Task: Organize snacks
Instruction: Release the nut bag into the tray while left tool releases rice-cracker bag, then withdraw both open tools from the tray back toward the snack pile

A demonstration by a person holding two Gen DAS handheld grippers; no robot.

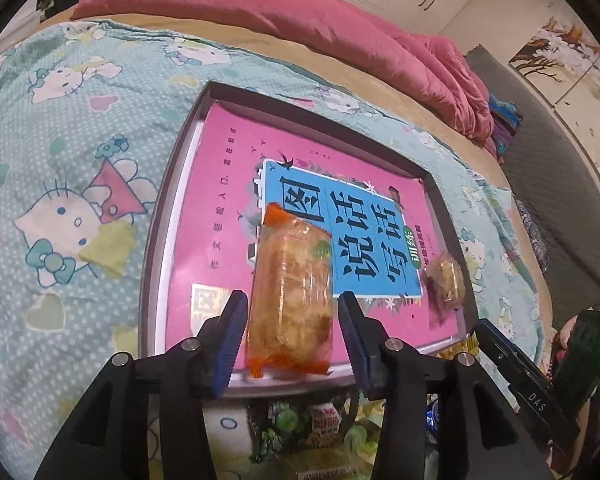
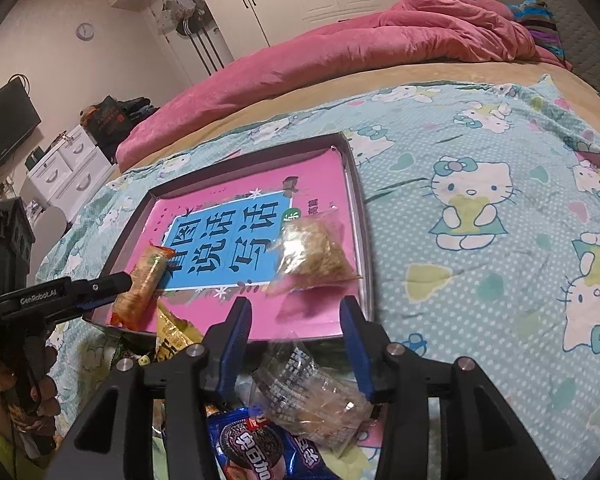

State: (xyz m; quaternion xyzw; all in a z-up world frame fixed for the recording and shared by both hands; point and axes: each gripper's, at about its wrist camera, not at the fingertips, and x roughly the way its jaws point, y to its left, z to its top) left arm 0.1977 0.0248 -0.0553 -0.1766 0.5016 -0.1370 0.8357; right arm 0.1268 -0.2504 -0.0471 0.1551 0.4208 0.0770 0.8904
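A shallow box [image 1: 168,184] lined with a pink and blue book cover lies on the bed; it also shows in the right wrist view [image 2: 356,184]. An orange-ended snack pack [image 1: 290,296] lies in its near part, between the spread fingers of my left gripper [image 1: 292,336], which is open and not touching it. The same pack shows in the right wrist view [image 2: 140,284]. A clear packet of brown snacks [image 2: 312,252] lies in the box's right part, seen small in the left wrist view [image 1: 446,276]. My right gripper [image 2: 296,344] is open above a clear wrapped snack [image 2: 312,396].
Loose snacks lie before the box: an Oreo pack [image 2: 256,448], a yellow packet [image 2: 176,332] and green-printed packs [image 1: 320,420]. A Hello Kitty sheet [image 2: 480,208] covers the bed, with a pink blanket [image 2: 340,48] at the back. White drawers [image 2: 64,164] stand at the left.
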